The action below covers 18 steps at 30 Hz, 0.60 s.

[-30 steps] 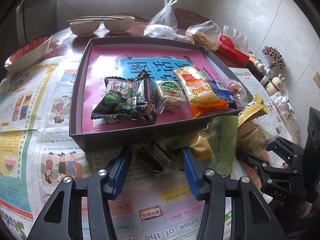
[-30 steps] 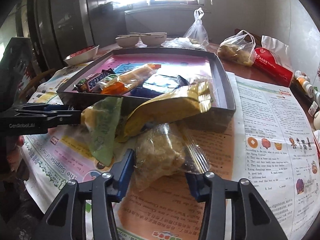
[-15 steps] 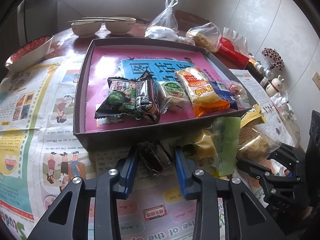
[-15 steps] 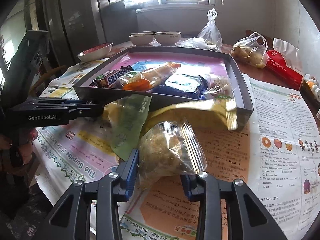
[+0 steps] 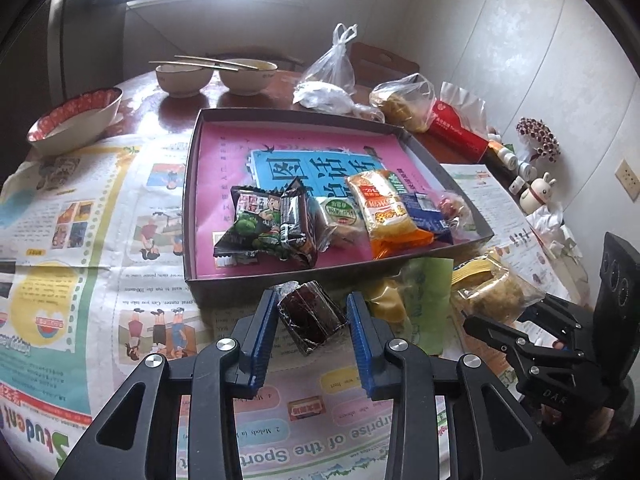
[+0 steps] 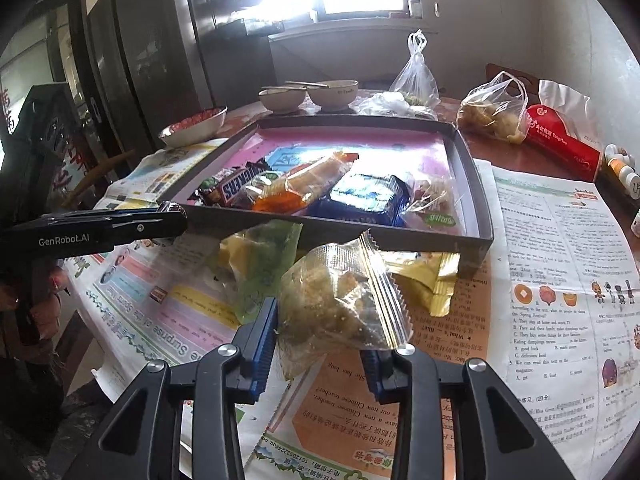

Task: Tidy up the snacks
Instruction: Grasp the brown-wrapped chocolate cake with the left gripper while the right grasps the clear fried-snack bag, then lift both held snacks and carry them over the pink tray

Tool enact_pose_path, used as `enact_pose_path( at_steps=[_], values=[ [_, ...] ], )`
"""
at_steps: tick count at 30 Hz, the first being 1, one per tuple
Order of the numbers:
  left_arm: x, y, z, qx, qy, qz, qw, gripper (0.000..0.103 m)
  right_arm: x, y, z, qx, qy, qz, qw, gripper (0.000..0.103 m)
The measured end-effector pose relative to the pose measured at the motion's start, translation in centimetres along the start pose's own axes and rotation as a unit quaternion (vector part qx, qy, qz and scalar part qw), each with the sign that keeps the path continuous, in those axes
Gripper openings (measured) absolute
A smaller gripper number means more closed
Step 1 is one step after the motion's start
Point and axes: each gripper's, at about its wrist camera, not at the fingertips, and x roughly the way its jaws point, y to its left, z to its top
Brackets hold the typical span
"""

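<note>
Snacks (image 5: 312, 216) in tray (image 5: 192, 184) | newspaper-covered (image 5: 80, 216) table | window-lit room

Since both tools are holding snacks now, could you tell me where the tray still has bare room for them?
The tray is free across its far half, up to the far wall, and down its left strip beside the green packet. The near-right part is crowded, from that packet across the orange packet to the blue packet.
</note>
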Motion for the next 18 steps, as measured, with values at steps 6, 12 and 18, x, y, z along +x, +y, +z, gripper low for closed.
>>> enact_pose_path(
  at_steps=[6, 12, 18],
  values=[
    [-0.9, -0.5, 0.4, 0.002, -0.01, -0.002, 0.9999, 0.036, -0.8, -0.5, 0.8, 0.008, -0.015, -0.003, 1.0, 0.038],
    [-1.0, -0.9, 0.8, 0.001, -0.014, -0.005, 0.9999, 0.036, -1.2, -1.0, 1.5, 0.015, -0.024, -0.004, 1.0, 0.038],
    [-0.8, -0.8, 1.0, -0.003, -0.014, -0.002, 0.9999, 0.036, -1.2, -1.2, 1.7, 0.019, -0.026, -0.007, 0.999, 0.038]
  ],
)
